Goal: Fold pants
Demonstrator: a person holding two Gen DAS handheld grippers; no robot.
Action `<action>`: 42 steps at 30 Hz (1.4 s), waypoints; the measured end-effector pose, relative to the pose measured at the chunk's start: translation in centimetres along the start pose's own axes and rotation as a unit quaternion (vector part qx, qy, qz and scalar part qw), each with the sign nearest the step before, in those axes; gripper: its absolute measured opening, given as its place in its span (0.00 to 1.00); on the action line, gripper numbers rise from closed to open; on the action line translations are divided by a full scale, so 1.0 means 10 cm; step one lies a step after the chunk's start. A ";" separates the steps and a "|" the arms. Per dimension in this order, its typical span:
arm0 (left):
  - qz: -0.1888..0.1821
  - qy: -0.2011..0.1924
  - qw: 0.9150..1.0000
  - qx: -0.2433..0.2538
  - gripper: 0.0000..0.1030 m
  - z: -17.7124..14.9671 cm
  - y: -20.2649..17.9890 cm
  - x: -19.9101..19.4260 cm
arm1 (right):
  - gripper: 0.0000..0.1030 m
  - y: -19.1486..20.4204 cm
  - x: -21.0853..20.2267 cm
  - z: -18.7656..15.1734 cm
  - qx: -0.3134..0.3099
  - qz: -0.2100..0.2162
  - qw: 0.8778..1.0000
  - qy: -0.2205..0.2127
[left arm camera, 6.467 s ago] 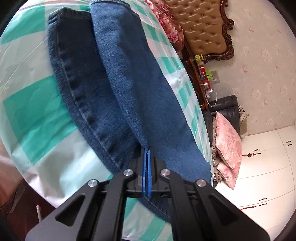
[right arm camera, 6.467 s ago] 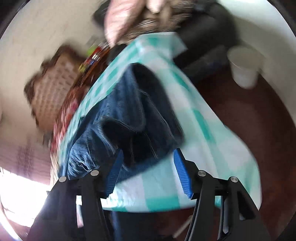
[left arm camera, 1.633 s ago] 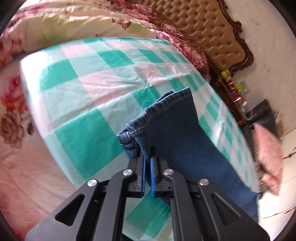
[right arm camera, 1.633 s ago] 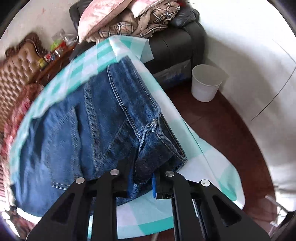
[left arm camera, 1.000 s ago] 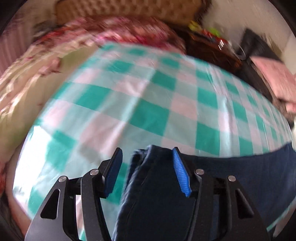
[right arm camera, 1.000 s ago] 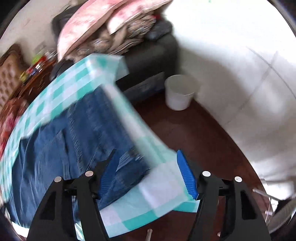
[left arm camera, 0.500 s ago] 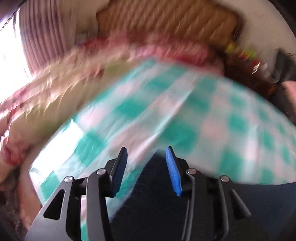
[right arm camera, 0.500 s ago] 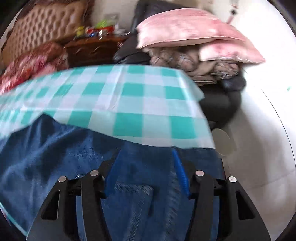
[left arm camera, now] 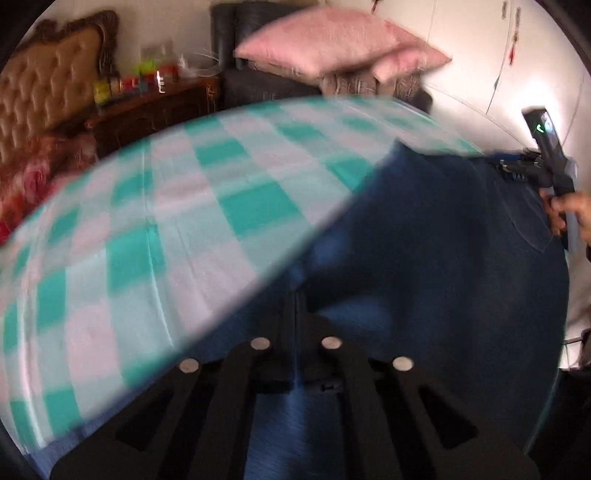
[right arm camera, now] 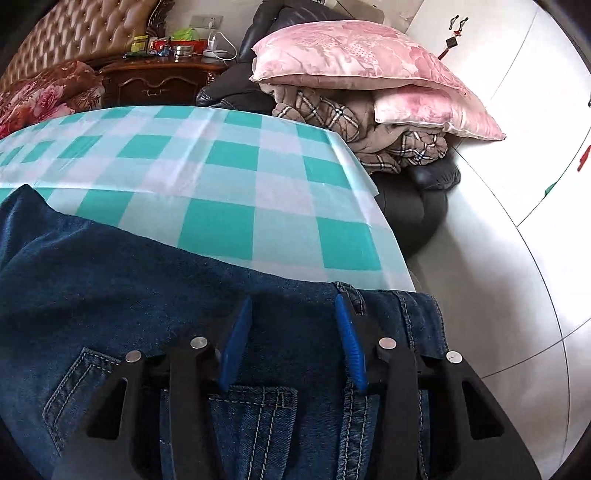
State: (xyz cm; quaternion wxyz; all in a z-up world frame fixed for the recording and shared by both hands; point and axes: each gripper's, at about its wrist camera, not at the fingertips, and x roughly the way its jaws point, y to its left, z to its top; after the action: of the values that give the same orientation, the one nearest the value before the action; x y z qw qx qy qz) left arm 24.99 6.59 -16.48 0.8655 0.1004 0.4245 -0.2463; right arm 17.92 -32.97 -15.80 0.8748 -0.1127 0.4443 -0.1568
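Your left gripper (left arm camera: 295, 314) is pinching the pants (right arm camera: 122, 280) fabric with fingers closed, while your right gripper (right arm camera: 291, 336) is hovering wide apart over the waistband at the checkered table's (right arm camera: 221, 166) right edge.

the pants (right arm camera: 155, 280) lie spread on the bench (right arm camera: 221, 166), along its near edge, with the cloth-covered top bare behind them. the right tool (right arm camera: 291, 339) sits over the waistband end of the pants, near the bench's right corner, its fingers apart with denim between them. the left tool (left arm camera: 295, 306) sits at the other end of the pants, its fingers together on the fabric. behind the bench, a nightstand (right arm camera: 162, 79) stands to the left with small items on it, and a headboard (right arm camera: 74, 33) lies further left. to the right of the nightstand, two pillows (right arm camera: 354, 62) lie stacked on folded blankets (right arm camera: 369, 136) on a chair (right arm camera: 417, 206).
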 end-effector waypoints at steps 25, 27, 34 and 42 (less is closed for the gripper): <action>-0.076 -0.011 0.986 0.145 0.24 0.10 -0.49 0.14 | 0.42 -0.01 0.01 -0.04 0.008 0.002 1.000 -0.017; -0.082 -0.004 0.991 0.109 0.02 0.12 -0.25 0.24 | 0.42 -0.04 -0.01 -0.04 0.006 0.012 1.000 -0.018; -0.014 -0.067 0.997 0.041 0.22 0.36 0.03 -0.09 | 0.42 -0.32 -0.36 -0.02 0.063 0.058 0.995 -0.051; -0.154 -0.088 0.980 0.088 0.39 0.90 -1.60 0.17 | 0.46 -0.63 -0.17 -0.25 0.082 0.042 0.996 0.017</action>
State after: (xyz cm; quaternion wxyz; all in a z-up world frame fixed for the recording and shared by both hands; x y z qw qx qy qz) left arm 23.84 -11.22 -11.72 0.8389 0.0873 0.3338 -0.4209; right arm 13.85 -38.34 -13.81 0.8792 -0.0194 0.4491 -0.1579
